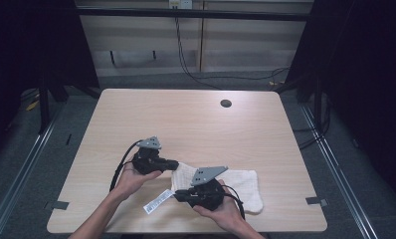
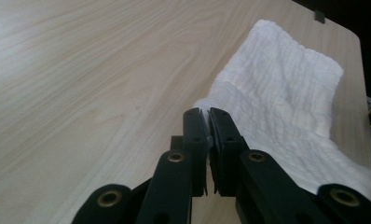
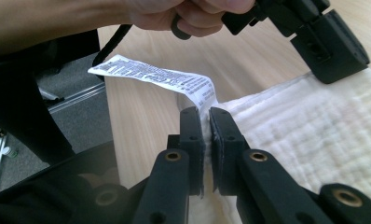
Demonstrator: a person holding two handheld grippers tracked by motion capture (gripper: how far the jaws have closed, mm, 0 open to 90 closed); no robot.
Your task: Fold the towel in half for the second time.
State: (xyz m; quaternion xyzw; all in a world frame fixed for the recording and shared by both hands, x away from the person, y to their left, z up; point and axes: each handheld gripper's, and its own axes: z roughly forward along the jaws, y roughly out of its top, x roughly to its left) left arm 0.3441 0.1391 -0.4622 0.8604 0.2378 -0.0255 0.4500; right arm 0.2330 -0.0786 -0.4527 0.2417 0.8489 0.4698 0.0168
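High view, left to right: we have the left tool (image 1: 175, 163) pinching the far-left corner of the white cloth (image 1: 241, 184), and the right tool (image 1: 178, 195) pinching the near-left corner, by the care label (image 1: 157, 200). Cloth sits on the near-right part of the bench (image 1: 186, 119), mostly flat, right end lying loose on the wood.

Left gripper view: our jaws are pressed together with a thin edge of the cloth (image 2: 286, 93) caught between the pads; rest of the fabric slopes away to the right and down onto the bench (image 2: 81, 70).

Right gripper view: jaws clamped on the hem of the cloth (image 3: 314, 126) right where the label (image 3: 160, 77) is sewn in; label sticks out stiff to the left. Left tool (image 3: 342, 70) shows up top, at the far edge of the same side.

Handling, our read: light, soft, quilted weave, no stiffness, so it will sag and swing between the two grips. Not fragile, not slippery; texture gives the pads bite. Corners and hems are the right hold, as they are the thickest spots. Thin single-layer grip could slip if we pull apart hard, so keep tension even and moderate.
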